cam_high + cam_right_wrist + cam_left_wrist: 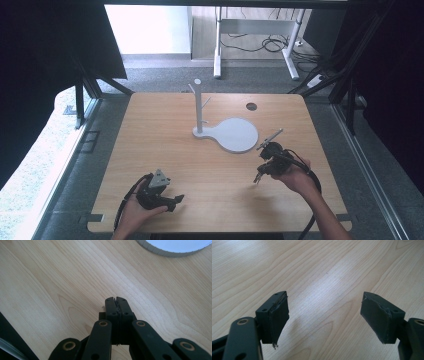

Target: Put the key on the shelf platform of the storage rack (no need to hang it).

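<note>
A light wooden tabletop (pixel 210 165) with rounded corners carried a white stand made of a flat round base plate (pixel 235 134) and an upright white post (pixel 198 106) with short pegs branching off near its top; the post stood at the plate's left end, a little behind the middle of the tabletop, and the round part of the plate spread toward the right edge. A small dark round hole (pixel 251 106) sat in the wood near the far edge, to the right of the post. The left gripper (pixel 176 200), a black two-jaw tool with a grey three-cornered plate on top, was held in the person's left hand (pixel 134 212) near the front edge, toward the front left corner, its jaws pointing to the right along the wood. In the left gripper view (pixel 324 318) its jaws stood wide apart with only bare wood grain between them. The right gripper (pixel 257 177), also black, was held in the right hand (pixel 295 176) near the right edge, just in front of the round base plate and apart from it, with its tips pointing down toward the front. In the right gripper view (pixel 116 305) its jaws were pressed fully together with nothing between them, above bare wood, and the ribbed grey rim of the base plate (pixel 160 251) showed at the top.
</note>
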Demonstrator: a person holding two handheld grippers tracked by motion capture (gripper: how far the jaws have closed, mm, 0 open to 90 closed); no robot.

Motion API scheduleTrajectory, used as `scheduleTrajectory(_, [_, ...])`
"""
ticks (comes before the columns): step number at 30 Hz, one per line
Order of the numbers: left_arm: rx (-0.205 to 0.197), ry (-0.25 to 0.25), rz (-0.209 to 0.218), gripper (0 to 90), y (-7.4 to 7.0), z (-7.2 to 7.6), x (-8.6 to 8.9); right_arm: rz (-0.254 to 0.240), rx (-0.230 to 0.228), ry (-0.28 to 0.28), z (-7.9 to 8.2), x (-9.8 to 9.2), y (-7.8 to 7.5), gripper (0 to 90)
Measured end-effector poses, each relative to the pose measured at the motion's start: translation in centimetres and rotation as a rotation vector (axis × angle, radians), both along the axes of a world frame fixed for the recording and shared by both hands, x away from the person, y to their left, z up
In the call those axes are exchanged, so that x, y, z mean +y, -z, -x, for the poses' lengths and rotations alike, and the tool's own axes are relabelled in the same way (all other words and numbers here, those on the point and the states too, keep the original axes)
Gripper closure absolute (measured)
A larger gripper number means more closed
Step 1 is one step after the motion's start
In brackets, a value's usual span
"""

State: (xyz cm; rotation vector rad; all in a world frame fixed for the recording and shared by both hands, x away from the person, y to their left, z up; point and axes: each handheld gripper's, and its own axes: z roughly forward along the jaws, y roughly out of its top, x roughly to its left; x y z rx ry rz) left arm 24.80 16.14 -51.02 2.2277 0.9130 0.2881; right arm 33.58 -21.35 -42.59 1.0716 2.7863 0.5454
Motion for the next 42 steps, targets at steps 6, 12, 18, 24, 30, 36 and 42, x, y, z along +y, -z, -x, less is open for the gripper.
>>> scheduleTrajectory(6, [-0.002,-0.005,0.005,23.0,0.0,0.0,0.1,0.005,0.001,-0.005,-0.7,0.1,-0.6,90.0])
scheduleTrajectory(12, [-0.001,-0.008,0.006,22.9,0.0,0.0,0.2,0.012,0.004,-0.002,-1.7,0.4,-1.2,90.0])
scheduleTrajectory(18, [0.000,-0.012,0.008,22.8,0.0,-0.1,0.3,-0.006,0.002,0.002,-2.6,0.4,-1.6,90.0])
scheduleTrajectory(24, [0.000,-0.015,0.010,22.8,0.0,-0.1,0.3,-0.012,-0.004,0.002,-3.6,0.7,-2.3,90.0])
scheduleTrajectory(30, [-0.002,-0.018,0.010,22.9,-0.1,-0.1,0.5,-0.012,-0.002,0.010,-4.7,1.0,-2.8,90.0])
scheduleTrajectory(36, [-0.004,-0.019,0.011,22.9,-0.1,-0.1,0.6,-0.018,-0.013,0.013,-5.7,1.5,-3.5,90.0])
scheduleTrajectory(42, [-0.002,-0.022,0.011,22.9,-0.1,-0.2,0.6,-0.025,-0.014,0.020,-6.4,1.8,-3.8,89.9])
